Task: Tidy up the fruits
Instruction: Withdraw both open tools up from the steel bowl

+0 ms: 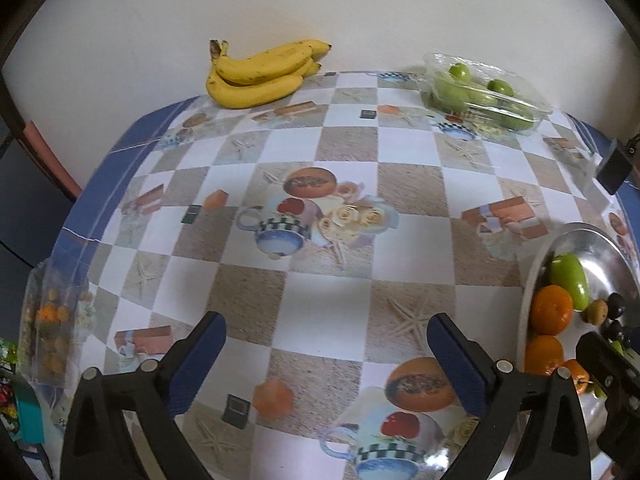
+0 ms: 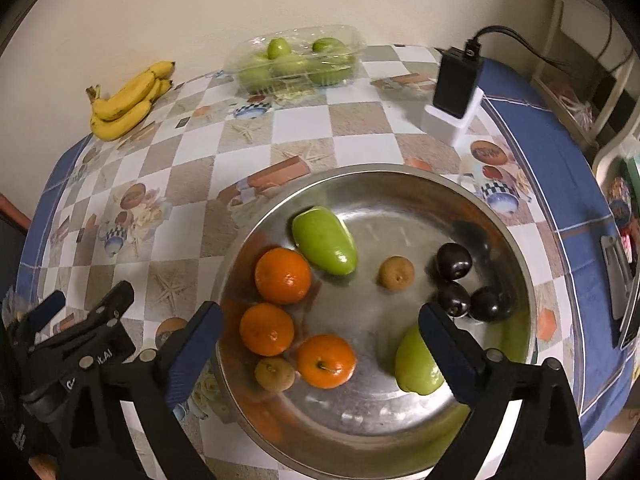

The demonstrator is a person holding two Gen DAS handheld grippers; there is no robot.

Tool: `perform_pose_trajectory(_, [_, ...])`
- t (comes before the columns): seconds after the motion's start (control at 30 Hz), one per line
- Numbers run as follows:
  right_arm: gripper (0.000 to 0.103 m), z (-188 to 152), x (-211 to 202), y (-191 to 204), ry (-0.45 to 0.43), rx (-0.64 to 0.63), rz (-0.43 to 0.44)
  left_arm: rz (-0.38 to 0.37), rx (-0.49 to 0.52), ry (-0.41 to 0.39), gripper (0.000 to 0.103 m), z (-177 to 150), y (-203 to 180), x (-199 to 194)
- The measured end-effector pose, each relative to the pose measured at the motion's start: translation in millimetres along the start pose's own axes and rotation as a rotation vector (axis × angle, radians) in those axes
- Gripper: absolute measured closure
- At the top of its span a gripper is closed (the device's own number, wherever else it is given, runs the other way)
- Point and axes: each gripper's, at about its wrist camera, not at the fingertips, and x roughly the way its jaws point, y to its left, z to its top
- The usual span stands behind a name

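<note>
plain off-white wall point(image 1: 320, 4) right behind, table point(image 1: 256, 300) in a checkered cloth with blue border point(image 2: 560, 168) pushed up against it, pale shelving point(image 2: 576, 20) off to the right, soft indoor light

A shiny metal bowl point(image 2: 500, 216), a clear glossy plastic clamshell point(image 2: 352, 42), and a smooth printed tablecloth point(image 1: 340, 296).

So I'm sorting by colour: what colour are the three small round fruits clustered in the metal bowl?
Dark purple-black, clearest in the right wrist view.
</note>
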Motion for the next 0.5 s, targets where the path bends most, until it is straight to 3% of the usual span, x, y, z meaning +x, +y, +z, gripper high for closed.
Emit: perform_pose_trajectory(0.5, [0.004, -5.8, -0.4, 13.0, -0.029, -0.025, 0.005, 0.19, -0.037, -0.032, 0.001, -10.4, 20.1, -2.4])
